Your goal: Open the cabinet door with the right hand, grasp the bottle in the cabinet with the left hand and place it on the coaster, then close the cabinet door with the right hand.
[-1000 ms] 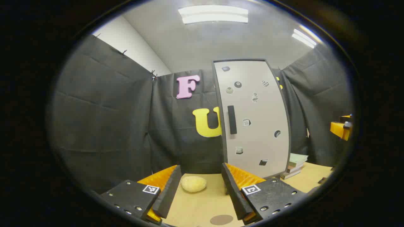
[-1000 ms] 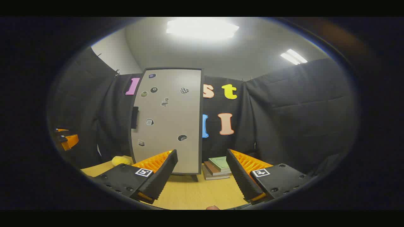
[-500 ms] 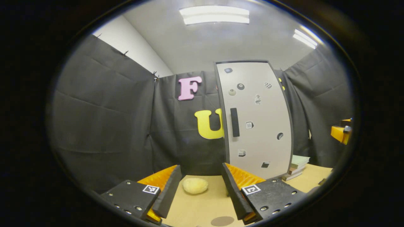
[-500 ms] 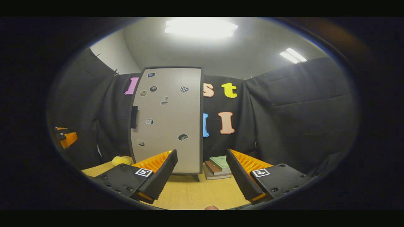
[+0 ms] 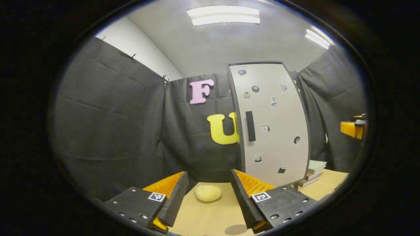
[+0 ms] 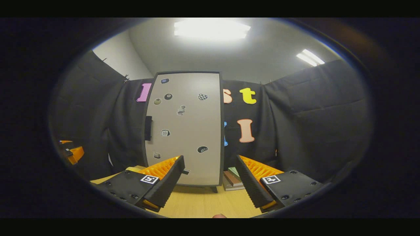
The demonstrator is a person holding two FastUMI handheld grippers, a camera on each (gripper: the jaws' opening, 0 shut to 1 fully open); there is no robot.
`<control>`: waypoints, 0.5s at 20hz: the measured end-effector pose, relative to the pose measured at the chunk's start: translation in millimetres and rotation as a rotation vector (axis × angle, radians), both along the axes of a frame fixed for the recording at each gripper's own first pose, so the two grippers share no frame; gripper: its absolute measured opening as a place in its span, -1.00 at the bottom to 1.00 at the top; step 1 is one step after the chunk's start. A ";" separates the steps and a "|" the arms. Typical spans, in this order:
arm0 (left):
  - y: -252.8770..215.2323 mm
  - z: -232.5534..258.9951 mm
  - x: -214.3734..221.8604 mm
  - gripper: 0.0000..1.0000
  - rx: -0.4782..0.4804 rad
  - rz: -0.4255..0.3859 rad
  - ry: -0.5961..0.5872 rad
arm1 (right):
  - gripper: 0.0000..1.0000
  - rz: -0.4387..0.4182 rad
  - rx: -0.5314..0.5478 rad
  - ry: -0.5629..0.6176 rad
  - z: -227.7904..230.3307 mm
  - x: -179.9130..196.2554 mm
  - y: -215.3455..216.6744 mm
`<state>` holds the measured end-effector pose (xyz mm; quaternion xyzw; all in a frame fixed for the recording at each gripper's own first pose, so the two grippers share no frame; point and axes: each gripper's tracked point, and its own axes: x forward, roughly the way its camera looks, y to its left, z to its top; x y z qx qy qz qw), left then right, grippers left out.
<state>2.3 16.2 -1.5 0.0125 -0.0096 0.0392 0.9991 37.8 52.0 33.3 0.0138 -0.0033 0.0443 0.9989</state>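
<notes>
At the far side of the counter (image 6: 203, 205), closed cabinet door (image 6: 187, 127) now nearer and more central before the right gripper (image 6: 210, 183), handle (image 6: 148, 128) unreached, both jaws released and empty, left gripper (image 5: 206, 203) waiting, bottle presumably behind the door.

A pale yellow lumpy sponge-looking thing (image 5: 208, 193) sits on the light wood table (image 5: 213, 216); a small stack of books (image 5: 313, 169) lies on that same table over to the right, green one on top; black cloth (image 5: 108, 124) hangs behind; ceiling light panels (image 5: 223, 14) glow overhead.
</notes>
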 end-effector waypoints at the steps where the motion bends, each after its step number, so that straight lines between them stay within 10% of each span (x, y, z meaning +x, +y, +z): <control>1: 14.4 2.9 -2.6 0.58 0.003 0.014 -0.005 | 0.94 0.010 0.001 -0.003 6.5 5.1 7.2; 10: 88.1 -6.5 -37.5 0.59 0.022 0.146 0.009 | 0.96 0.134 -0.004 -0.002 41.6 61.0 95.3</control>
